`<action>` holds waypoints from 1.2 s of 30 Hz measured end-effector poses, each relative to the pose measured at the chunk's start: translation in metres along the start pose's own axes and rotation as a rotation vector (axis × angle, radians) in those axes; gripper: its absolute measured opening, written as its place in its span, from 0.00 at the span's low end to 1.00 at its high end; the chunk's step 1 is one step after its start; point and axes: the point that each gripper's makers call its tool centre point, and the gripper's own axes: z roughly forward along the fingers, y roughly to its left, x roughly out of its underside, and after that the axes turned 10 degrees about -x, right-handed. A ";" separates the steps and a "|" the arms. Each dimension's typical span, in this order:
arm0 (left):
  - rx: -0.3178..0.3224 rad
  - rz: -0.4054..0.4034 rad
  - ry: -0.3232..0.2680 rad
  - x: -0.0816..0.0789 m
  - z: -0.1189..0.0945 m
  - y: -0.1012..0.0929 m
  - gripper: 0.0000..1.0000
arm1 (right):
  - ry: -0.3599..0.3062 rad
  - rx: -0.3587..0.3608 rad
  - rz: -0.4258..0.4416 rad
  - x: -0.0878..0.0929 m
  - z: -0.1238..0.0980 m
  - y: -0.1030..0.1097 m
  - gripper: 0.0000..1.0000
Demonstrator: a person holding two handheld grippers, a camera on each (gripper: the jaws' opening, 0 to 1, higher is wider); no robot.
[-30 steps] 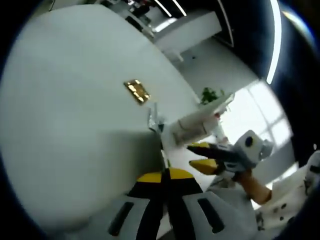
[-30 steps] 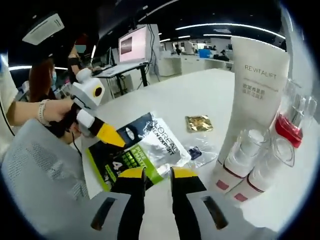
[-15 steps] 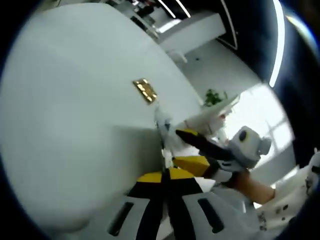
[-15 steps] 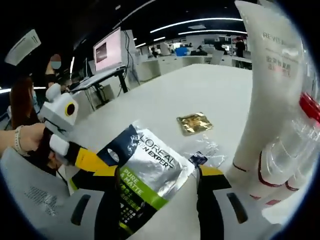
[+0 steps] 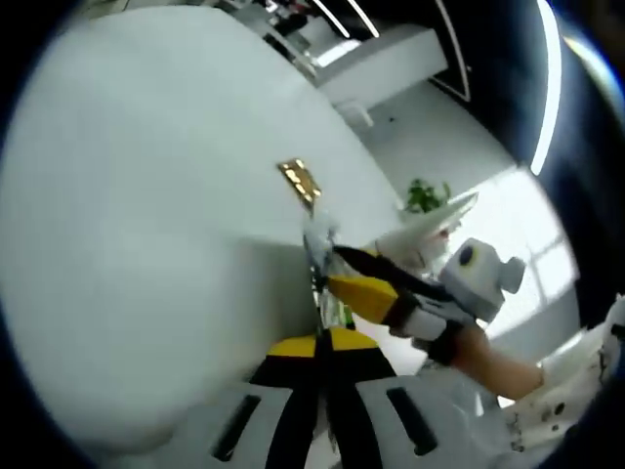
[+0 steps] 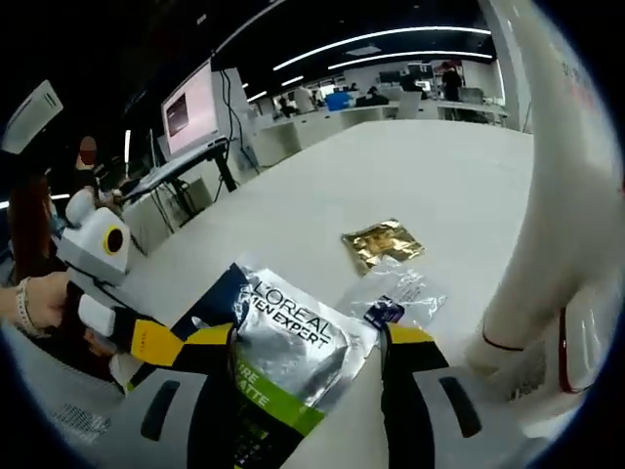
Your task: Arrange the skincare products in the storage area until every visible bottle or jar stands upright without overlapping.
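Note:
A silver, black and green L'Oreal sachet (image 6: 293,342) lies tilted between the wide-apart jaws of my right gripper (image 6: 311,337), which is open around it. My left gripper (image 6: 146,337) comes in from the left and pinches the sachet's left edge. In the left gripper view my left gripper (image 5: 322,344) is shut on the sachet's thin edge (image 5: 317,288), with the right gripper (image 5: 376,288) just beyond. A tall white tube (image 6: 557,195) stands upright at the right, with a red-capped clear bottle (image 6: 578,342) at its foot.
A gold sachet (image 6: 383,242) and a small clear sachet (image 6: 395,293) lie flat on the white table (image 6: 391,176). The gold sachet (image 5: 300,181) also shows in the left gripper view. A monitor (image 6: 190,103) and desks stand beyond the table's far edge.
My right gripper opened its jaws wide and pushed forward, so the L'Oreal sachet now sits between them. The left gripper kept hold of the sachet's edge.

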 end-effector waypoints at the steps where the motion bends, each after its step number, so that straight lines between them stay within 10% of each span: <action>1: 0.000 0.001 0.000 0.000 0.000 0.000 0.00 | -0.011 0.007 0.012 -0.002 0.001 -0.002 0.56; 18: -0.006 -0.012 -0.004 -0.014 0.021 -0.001 0.00 | -0.068 0.055 0.004 -0.027 0.020 -0.023 0.54; 22: -0.008 -0.023 -0.016 -0.019 0.029 -0.002 0.00 | -0.100 0.026 -0.106 -0.040 0.009 -0.005 0.54; 36: -0.015 -0.006 -0.003 -0.016 0.042 -0.009 0.00 | 0.068 -0.104 -0.345 0.000 -0.036 0.033 0.52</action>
